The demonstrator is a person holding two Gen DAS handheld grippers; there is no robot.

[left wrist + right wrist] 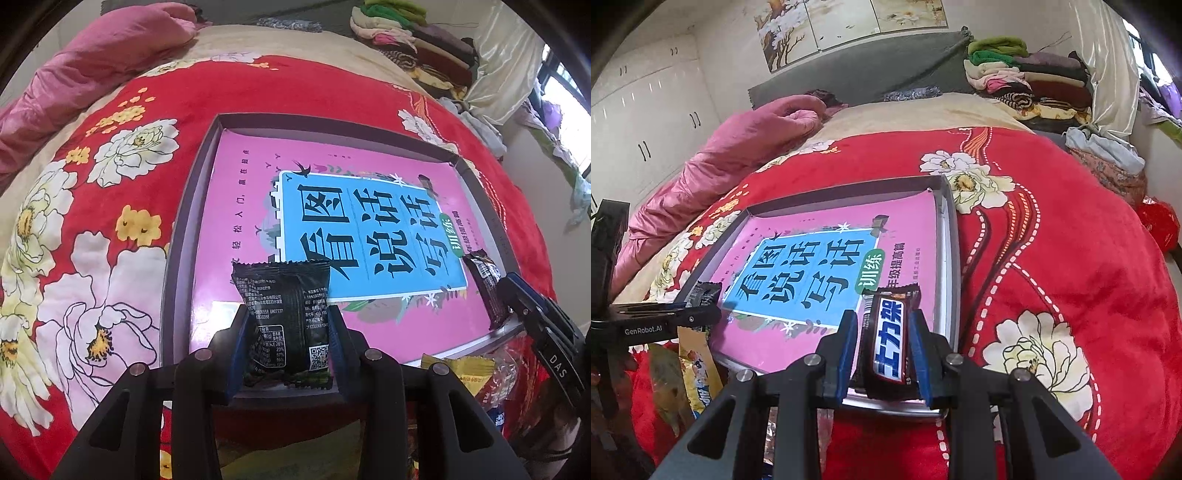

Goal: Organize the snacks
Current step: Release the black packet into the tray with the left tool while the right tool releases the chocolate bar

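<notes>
Bedroom setting: a bed (pixel 1071 240) covered with a red floral blanket (pixel 110 177), a pink quilt (pixel 738 162) bunched toward the headboard, folded clothes (pixel 1027 77) stacked at the far corner, white wardrobe doors (pixel 646 110) along the wall.

On the blanket lies a shallow grey box (pixel 207 155), open-topped. Its floor is covered by a pink book (pixel 251 177) with a blue title panel.

Left gripper (pixel 286 325): jaws partly closed, blue pads pressing both sides of a black snack packet (pixel 284 314). The packet stands upright between the jaws, printed back and QR code facing the camera. Ahead of and below the jaws is the near edge of the box and the book.

Right gripper (pixel 884 339): jaws drawn nearly fully together on a dark chocolate bar (pixel 888 332) with a blue-and-white label. The bar runs lengthwise between the jaws, its crimped end projecting past the tips, above the near right part of the box.

In the left wrist view the right gripper appears to the right of the left jaws, at the box's right edge. In the right wrist view the left gripper sits to the left of the right jaws, its packet just visible.

Loose snack wrappers (pixel 472 373), yellow and red, lie on the blanket outside the box's near edge, between the two grippers. Further wrappers (pixel 698 369) show at lower left in the right wrist view.
</notes>
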